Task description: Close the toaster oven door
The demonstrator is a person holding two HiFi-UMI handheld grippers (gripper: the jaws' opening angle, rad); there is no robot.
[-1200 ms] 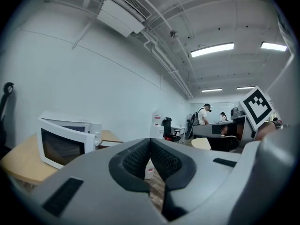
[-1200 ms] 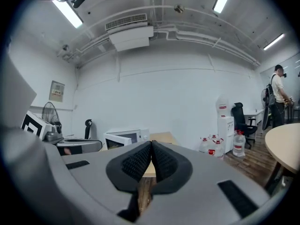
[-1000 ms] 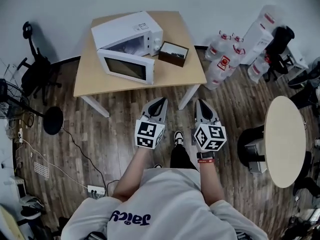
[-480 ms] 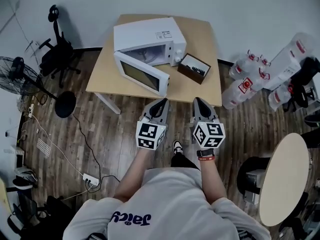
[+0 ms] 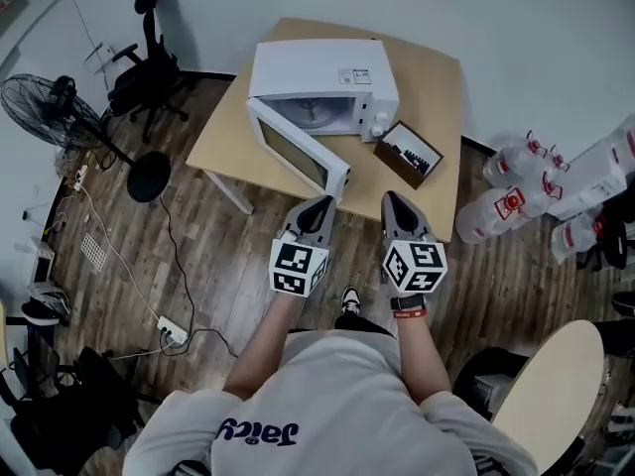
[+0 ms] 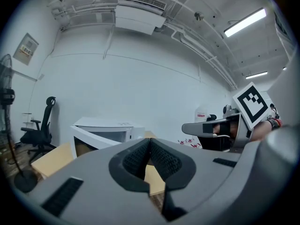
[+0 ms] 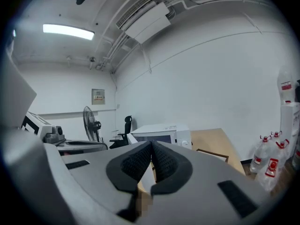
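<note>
Toaster oven door [image 5: 298,153], one, stands open; left gripper [image 5: 320,202] and right gripper [image 5: 390,199] both clenched empty.

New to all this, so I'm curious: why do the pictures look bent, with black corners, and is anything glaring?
Head view: the wide lens bows floorboards and walls; light is even, the toaster oven and table sharp. Left gripper view: round black border, a ceiling strip light glares white. Right gripper view: same dark rim, another strip light blown out.
</note>
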